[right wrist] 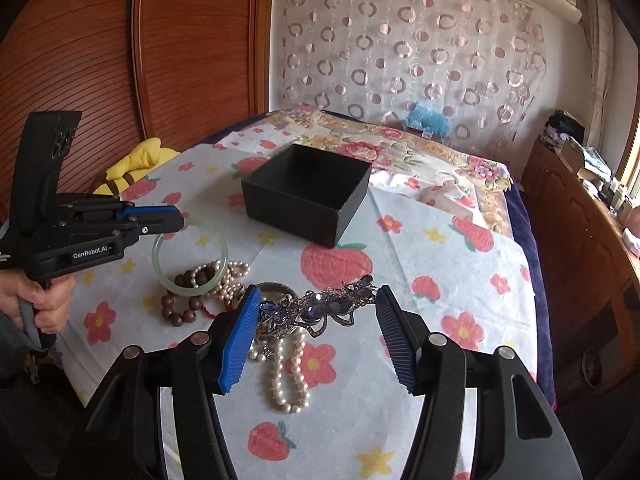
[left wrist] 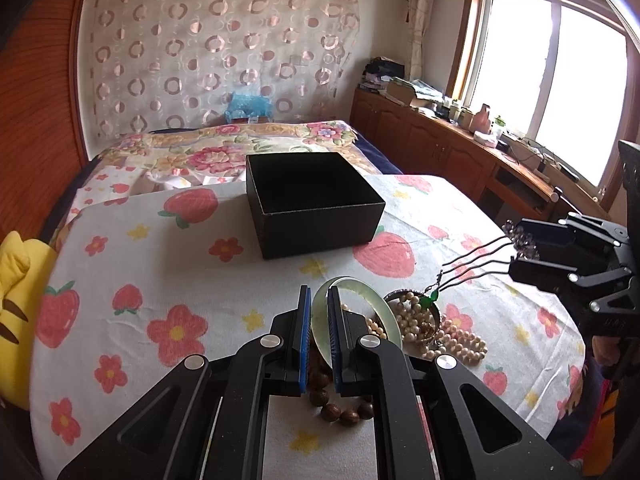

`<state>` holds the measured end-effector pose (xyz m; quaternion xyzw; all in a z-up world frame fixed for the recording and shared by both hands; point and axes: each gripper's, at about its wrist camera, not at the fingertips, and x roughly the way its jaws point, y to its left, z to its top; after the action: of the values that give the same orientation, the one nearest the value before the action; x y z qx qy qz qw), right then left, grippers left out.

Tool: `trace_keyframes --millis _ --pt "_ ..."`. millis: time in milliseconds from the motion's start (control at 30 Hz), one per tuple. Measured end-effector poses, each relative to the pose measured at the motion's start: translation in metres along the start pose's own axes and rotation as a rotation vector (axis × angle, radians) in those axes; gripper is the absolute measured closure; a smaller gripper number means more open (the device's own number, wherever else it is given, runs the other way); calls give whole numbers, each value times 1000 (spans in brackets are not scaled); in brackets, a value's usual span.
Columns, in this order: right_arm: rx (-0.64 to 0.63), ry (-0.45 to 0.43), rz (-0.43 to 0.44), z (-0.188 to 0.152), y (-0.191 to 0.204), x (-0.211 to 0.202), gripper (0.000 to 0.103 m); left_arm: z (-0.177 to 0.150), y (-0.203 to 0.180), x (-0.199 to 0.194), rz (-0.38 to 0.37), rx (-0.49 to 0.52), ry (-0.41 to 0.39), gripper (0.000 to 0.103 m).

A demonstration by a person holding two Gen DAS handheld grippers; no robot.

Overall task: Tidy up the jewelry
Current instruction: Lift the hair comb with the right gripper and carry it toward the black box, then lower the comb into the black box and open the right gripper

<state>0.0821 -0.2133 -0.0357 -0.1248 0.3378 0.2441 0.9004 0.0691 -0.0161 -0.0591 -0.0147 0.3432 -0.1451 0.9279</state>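
— Jewelry lay heaped before the empty box [left wrist: 316,200]?
— Yes. Left gripper [left wrist: 319,312] jaws pinched the jade bangle [left wrist: 352,284]; right gripper [right wrist: 316,320] jaws spanned the hairpin [right wrist: 320,304], lifted, probably box-bound.

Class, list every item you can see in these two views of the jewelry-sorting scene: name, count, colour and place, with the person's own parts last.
open-topped square cardboard box: one, black, on the cloth beyond the jewelry.
smooth jade bangle: one, pale green, its rim between the left tool's fingers.
round wooden bead bracelet: one, brown, beside the bangle.
pearl strands: number unclear, cream, heaped and trailing forward.
green pendant: one, on the pearl heap.
jewelled hair comb: one, purple-blue, held by the right tool.
strawberry-print cloth: one, white and red, covering the surface.
left tool: black, blue pads.
right tool: black, blue pads.
person's left hand: gripping the handle.
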Motion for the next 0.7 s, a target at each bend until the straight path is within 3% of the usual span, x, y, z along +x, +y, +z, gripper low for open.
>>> trace_keyframes --millis 400,700 --pt "-6 -26 -12 16 -6 -4 42 12 -1 -3 1 1 -11 96" --pt "-10 -73 16 51 -15 16 42 46 5 5 11 10 -40 96"
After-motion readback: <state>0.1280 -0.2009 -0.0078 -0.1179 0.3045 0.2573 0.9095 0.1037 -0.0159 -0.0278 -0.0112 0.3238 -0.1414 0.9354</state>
